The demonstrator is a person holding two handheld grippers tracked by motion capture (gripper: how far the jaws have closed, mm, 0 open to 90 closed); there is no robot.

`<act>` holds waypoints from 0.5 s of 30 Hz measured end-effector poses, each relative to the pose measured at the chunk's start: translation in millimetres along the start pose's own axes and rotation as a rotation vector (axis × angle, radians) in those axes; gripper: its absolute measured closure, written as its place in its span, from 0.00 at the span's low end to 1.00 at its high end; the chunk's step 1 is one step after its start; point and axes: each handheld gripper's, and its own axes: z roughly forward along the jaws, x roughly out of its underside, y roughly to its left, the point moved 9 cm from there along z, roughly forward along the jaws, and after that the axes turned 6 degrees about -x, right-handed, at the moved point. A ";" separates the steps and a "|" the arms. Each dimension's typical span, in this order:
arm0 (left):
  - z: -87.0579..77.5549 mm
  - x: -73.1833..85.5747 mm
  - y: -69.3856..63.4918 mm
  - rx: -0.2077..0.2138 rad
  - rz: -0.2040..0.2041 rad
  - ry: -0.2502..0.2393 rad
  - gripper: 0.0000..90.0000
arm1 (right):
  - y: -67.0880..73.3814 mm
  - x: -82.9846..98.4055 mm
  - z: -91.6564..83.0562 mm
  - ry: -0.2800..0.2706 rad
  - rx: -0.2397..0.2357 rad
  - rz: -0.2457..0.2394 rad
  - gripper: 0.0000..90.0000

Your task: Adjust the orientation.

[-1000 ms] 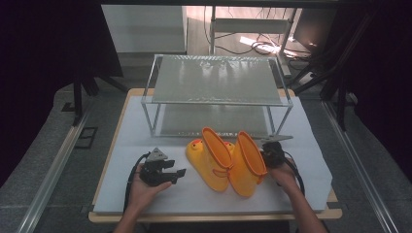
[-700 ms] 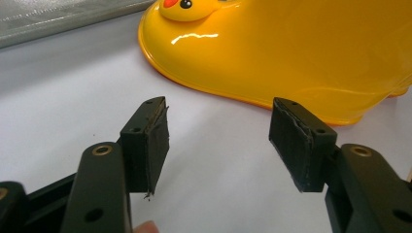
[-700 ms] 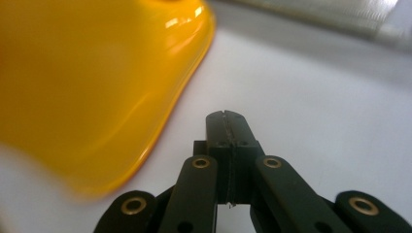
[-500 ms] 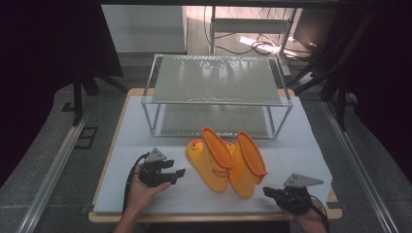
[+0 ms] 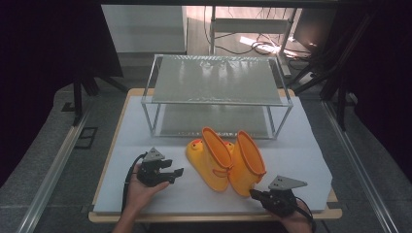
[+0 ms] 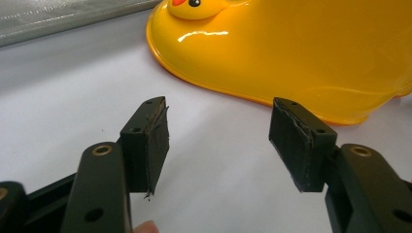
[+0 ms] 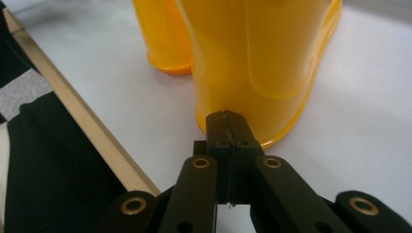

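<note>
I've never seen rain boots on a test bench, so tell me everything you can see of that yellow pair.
The yellow boots are small glossy rain boots, seemingly of plastic or rubber, with orange-rimmed open tops. They stand upright, side by side and touching, on the white table mat just in front of the wire-framed shelf. The left boot's toe carries a duck face with an orange beak and black eye. The shut right gripper points at the right boot's heel; whether it touches is unclear.
</note>
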 end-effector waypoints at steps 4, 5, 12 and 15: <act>0.0 0.1 -1.8 0.001 0.004 -0.001 0.44 | -4.3 -1.8 0.8 -0.009 0.020 0.017 1.00; -0.1 0.2 -1.7 0.000 0.005 -0.001 0.44 | -5.7 -2.2 0.9 -0.009 0.022 0.019 1.00; -1.1 0.1 0.3 -0.001 -0.001 -0.003 0.44 | -15.8 -6.4 2.4 -0.013 0.030 0.035 1.00; -0.9 0.4 0.6 -0.002 0.000 -0.002 0.44 | -20.1 -8.9 4.1 -0.014 0.032 0.032 1.00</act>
